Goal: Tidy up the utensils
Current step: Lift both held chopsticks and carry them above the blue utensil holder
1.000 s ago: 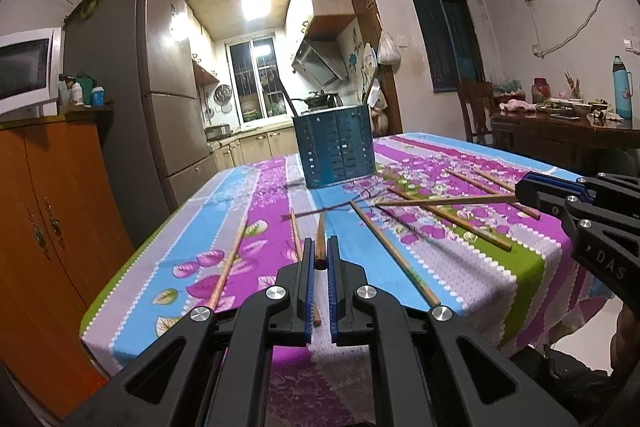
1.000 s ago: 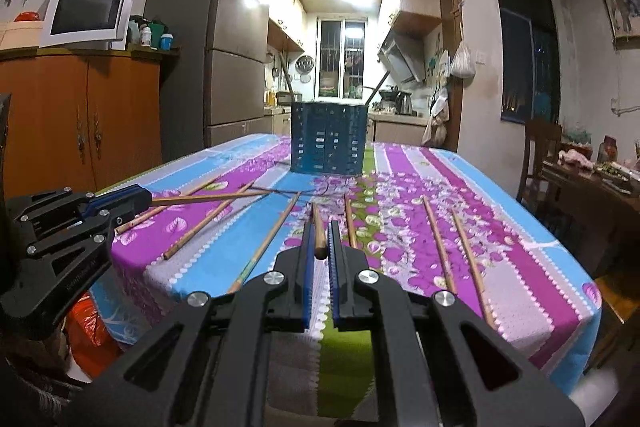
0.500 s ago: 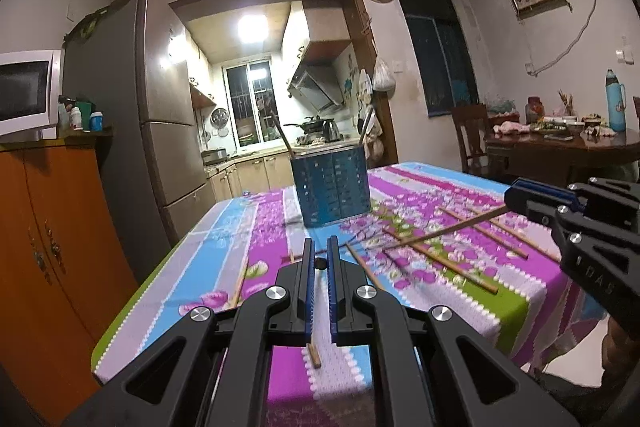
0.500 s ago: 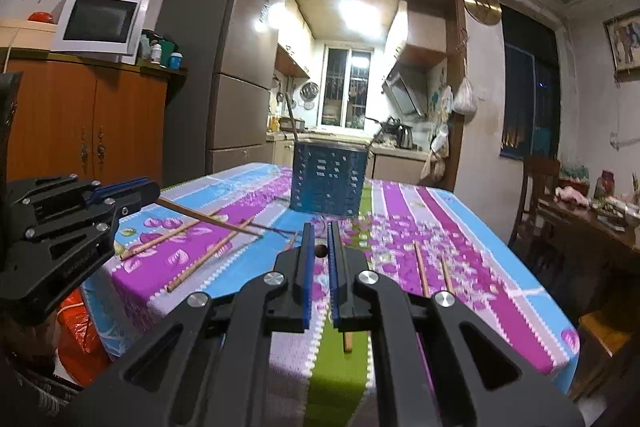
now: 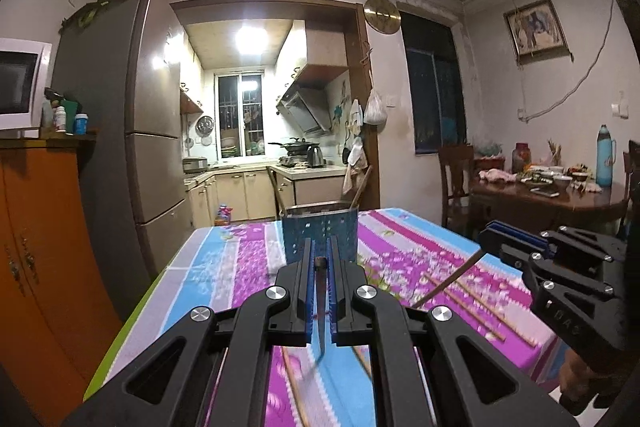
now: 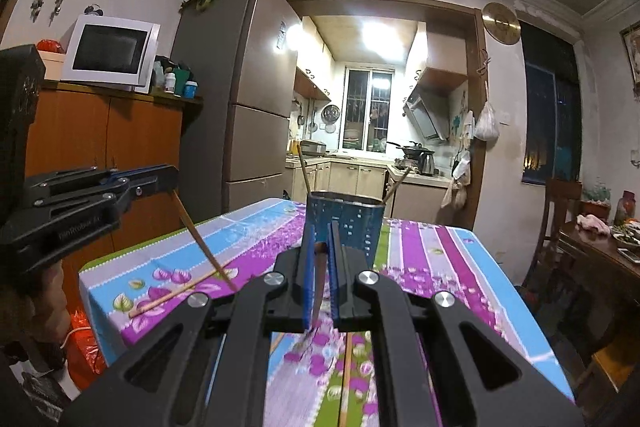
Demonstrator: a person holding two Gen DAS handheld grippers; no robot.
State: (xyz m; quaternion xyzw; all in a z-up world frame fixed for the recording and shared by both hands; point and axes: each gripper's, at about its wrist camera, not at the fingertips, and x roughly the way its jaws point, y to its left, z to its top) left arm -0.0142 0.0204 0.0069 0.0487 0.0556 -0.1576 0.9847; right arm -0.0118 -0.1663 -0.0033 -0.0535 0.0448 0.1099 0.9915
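Both tongs are closed down to a stick's width, one chopstick each. Left gripper [image 5: 320,263] pinches its chopstick [image 5: 321,311] near the top end, tip hanging down toward the tablecloth [image 5: 224,267]; right gripper [image 6: 321,247] holds its chopstick [image 6: 318,287] the same way. Both are up off the table and pointed at the blue holder [image 6: 345,227], which stands near the far edge of the table, about mid-width, with two sticks already leaning in it. More loose chopsticks [image 5: 468,301] lie on the cloth toward the right edge, another one [image 6: 180,293] near the left edge. Risks as I see them: each grip is at one end only, so the long free end can swing or pivot in the pads and miss the holder's mouth. A tip catching the rim could tip or shove the holder, which looks light. Two grippers heading for one opening could also knock each other, or the sticks already inside. Better one at a time, sticks vertical before lowering.
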